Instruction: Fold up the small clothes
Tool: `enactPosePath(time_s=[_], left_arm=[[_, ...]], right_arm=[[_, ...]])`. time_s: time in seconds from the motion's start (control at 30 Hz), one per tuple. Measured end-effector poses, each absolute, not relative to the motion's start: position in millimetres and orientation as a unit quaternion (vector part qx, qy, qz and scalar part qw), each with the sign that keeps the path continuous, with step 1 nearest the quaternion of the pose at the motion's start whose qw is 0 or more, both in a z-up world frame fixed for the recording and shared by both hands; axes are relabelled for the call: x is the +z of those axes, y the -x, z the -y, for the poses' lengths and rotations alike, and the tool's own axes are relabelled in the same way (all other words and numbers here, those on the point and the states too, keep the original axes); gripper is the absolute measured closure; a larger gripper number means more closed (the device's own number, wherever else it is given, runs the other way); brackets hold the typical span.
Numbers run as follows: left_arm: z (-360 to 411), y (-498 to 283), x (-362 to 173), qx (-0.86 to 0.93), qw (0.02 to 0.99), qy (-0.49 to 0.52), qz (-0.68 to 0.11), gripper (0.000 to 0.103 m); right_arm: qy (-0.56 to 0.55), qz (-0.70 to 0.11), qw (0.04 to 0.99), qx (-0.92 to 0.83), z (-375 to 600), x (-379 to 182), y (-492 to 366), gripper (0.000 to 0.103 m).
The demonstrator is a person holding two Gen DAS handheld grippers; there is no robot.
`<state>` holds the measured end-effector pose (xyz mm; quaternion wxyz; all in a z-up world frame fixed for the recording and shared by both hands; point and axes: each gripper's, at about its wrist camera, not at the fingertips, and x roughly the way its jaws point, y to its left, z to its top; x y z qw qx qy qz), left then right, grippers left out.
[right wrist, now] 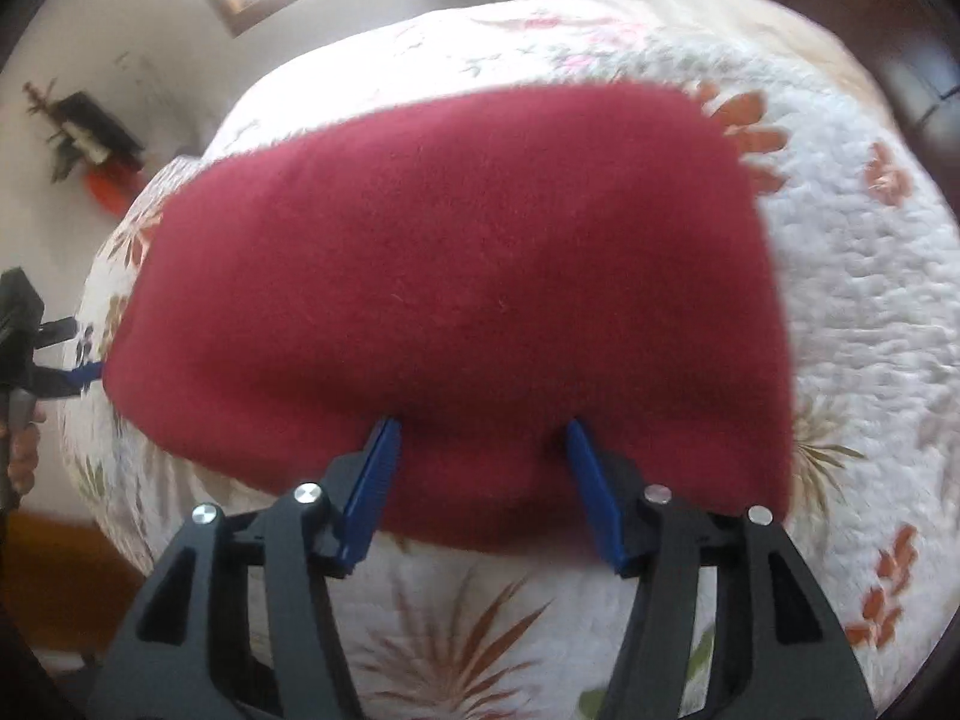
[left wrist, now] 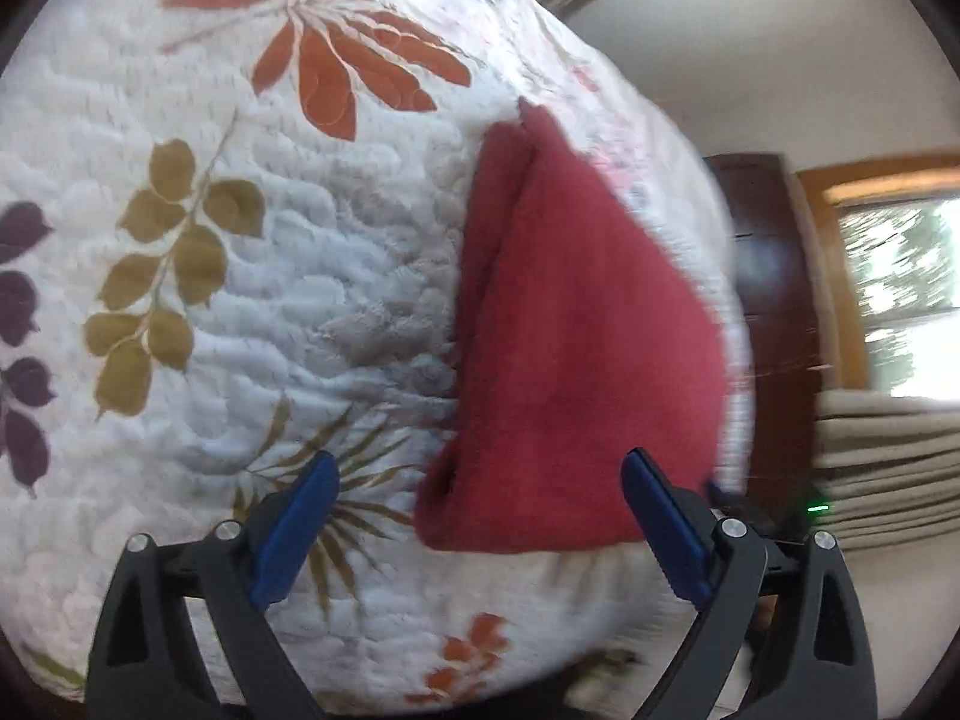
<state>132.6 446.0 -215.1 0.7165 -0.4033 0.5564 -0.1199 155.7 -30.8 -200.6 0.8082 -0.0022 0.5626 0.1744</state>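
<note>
Red cloth (right wrist: 456,300) is what both of your tools face, and it lies flat on the quilted bedspread (left wrist: 336,312).

Your right gripper (right wrist: 480,474) stands spread wide, its blue fingers (right wrist: 372,486) poised at the near edge of the cloth. Nothing is pinched between them. Whether the tips press into the fabric or hang just above it, you cannot tell from the right wrist view, since the picture is blurred there.

Your left gripper (left wrist: 480,516) is also spread wide and holds nothing. Its blue pads (left wrist: 294,534) sit apart, one over the bare bedspread beside the cloth, the other at the cloth's near corner. In the right wrist view the same gripper (right wrist: 66,381) shows at the cloth's far left end, with a blue tip almost touching the fabric edge and part of your hand (right wrist: 21,450) just below it.

The cloth looks folded: from the left wrist view you can see a doubled edge running along its left side, where two layers lie together. It reads as a broad red slab across the middle of the bedspread.

Around the cloth, the bedspread is white and puffy, printed with orange flowers (left wrist: 336,60), olive leaves (left wrist: 162,276) and purple leaves (left wrist: 18,324).

Beyond the bedspread stand a dark wooden cabinet (left wrist: 774,312), a window (left wrist: 900,288) and beige pleated curtains (left wrist: 888,456).
</note>
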Motion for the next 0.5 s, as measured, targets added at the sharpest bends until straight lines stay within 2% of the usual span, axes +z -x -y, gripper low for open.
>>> enactPosePath(time_s=[0.1, 0.17, 0.2, 0.4, 0.5], left_arm=[[-467.5, -158.1, -215.8, -0.159, 0.695, 0.437, -0.548, 0.004], [-469.4, -177.2, -223.6, -0.177, 0.673, 0.451, -0.558, 0.004], [-469.1, -187.7, -227.2, -0.181, 0.664, 0.454, -0.565, 0.004], [-453.9, -243.1, -241.1, -0.217, 0.631, 0.448, -0.595, 0.004], [-448.1, -255.9, -256.7, -0.219, 0.614, 0.456, -0.606, 0.004]], right_arm=[[0.109, -0.486, 0.848, 0.180, -18.1, -145.4, -118.8, 0.042], [0.154, -0.461, 0.851, 0.198, -52.8, -130.2, -94.6, 0.035], [0.174, -0.453, 0.849, 0.210, -70.4, -125.7, -82.8, 0.035], [0.352, -0.377, 0.820, 0.246, -182.8, -147.1, -16.5, 0.033], [0.415, -0.333, 0.810, 0.248, -218.4, -163.1, 4.3, 0.025]])
